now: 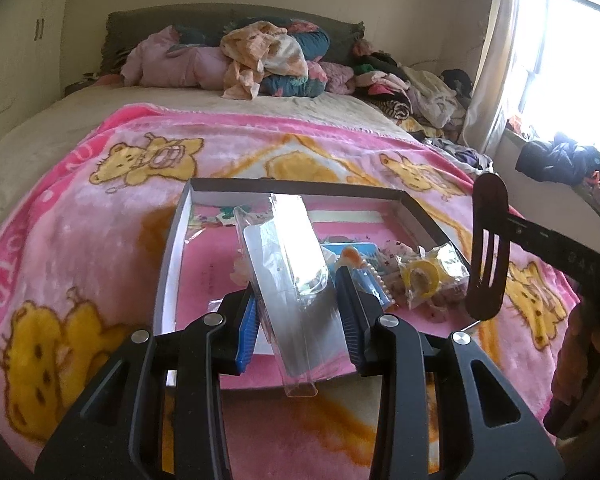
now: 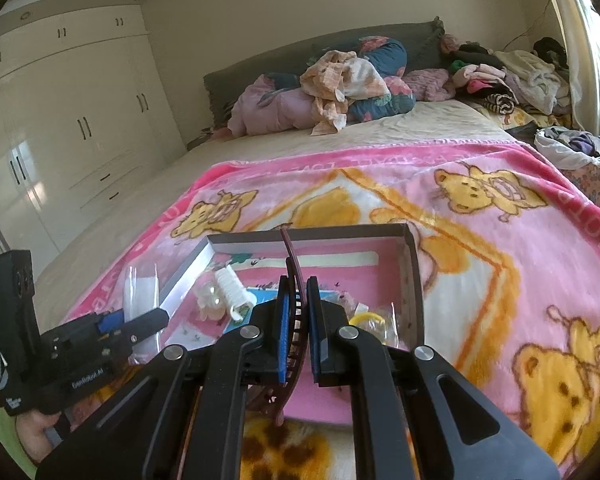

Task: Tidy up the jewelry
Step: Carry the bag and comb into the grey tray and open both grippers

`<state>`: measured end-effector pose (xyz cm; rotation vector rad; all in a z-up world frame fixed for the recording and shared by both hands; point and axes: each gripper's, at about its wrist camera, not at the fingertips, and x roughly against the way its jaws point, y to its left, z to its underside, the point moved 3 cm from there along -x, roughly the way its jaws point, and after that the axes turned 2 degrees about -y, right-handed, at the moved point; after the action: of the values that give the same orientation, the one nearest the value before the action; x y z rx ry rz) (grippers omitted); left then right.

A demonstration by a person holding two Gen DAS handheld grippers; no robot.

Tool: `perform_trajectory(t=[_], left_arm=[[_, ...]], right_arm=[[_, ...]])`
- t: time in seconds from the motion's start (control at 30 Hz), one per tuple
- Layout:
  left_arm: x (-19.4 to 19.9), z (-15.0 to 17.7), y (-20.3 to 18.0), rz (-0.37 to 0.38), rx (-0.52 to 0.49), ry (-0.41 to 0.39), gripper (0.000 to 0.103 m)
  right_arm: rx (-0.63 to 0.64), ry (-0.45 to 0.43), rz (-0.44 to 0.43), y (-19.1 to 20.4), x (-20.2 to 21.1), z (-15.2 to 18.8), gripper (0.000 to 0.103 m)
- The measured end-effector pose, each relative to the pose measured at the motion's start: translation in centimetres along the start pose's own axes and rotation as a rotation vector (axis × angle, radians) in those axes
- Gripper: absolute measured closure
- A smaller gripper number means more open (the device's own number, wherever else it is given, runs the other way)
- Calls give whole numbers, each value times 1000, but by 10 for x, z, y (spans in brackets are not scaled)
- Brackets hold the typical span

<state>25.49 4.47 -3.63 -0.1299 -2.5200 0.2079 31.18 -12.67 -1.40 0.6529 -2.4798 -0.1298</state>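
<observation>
Right now both grippers hang over a shallow open box (image 1: 172, 248) that lies on a pink blanket (image 1: 100, 216) with yellow bears, spread across a bed (image 1: 40, 140).

The left gripper (image 1: 296, 312) is closed partway on a clear plastic packet (image 1: 288, 256) with a white card inside; the blue pads (image 1: 247, 322) press its two long edges, and the packet sticks up and forward between them, above the near left part of the box. From the other side, the same packet (image 2: 140, 292) shows standing out of that gripper (image 2: 140, 322) just by the box's left wall (image 2: 188, 272).

The right gripper (image 2: 298, 320) is shut tight on a dark reddish-brown hair clip (image 2: 294, 264), a long curved one with comb teeth. Its thin end rises past the fingertips, and its lower end hangs out beneath the jaws. In the left camera that clip (image 1: 486, 248) is held in the air beside the box's right edge.

Inside the box lie a blue card (image 1: 356, 252) with a string of small pearls (image 1: 378, 280), a little clear bag holding a yellow ring-shaped thing (image 1: 422, 276), a white ribbed spool (image 2: 232, 286) and a pale bow-like piece (image 2: 210, 300).

A heap of clothes and pillows (image 2: 340, 80) sits at the head of the bed, with white wardrobes (image 2: 60, 120) along the wall.
</observation>
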Motion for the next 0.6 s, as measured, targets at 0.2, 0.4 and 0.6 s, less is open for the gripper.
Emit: perform_trajectory(t=[0.2, 0.4, 0.6], left_arm=[[-13, 0, -1, 4, 0, 15, 75], [-25, 1, -2, 7, -2, 29, 75], [-35, 5, -1, 13, -2, 45, 75]], right_arm=[[10, 16, 6, -1, -16, -2, 95], [31, 56, 1, 0, -34, 0, 95], [62, 110, -11, 5, -54, 8, 95]])
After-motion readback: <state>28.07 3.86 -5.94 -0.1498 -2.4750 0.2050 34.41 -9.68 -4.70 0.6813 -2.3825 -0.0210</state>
